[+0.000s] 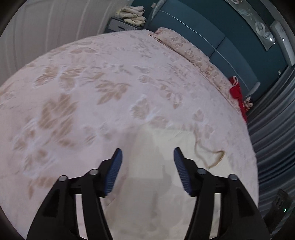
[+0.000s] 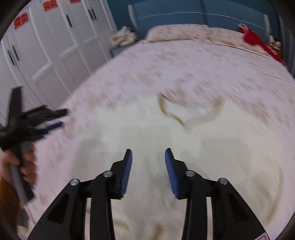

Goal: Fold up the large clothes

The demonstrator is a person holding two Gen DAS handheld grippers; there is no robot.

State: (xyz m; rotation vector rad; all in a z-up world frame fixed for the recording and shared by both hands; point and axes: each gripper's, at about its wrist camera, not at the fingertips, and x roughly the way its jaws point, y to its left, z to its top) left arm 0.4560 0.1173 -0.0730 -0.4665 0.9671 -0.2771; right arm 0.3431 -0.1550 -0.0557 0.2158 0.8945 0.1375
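Note:
A cream garment with a brown-trimmed V neckline lies spread flat on the pink floral bed. It also shows in the left wrist view, its neckline to the right. My left gripper is open and empty above the garment's left part; it also shows at the left of the right wrist view. My right gripper is open and empty above the garment's middle, below the neckline.
White wardrobe doors stand left of the bed. A blue headboard and pillows are at the far end. A red item lies at the far right corner. A nightstand holds piled cloth.

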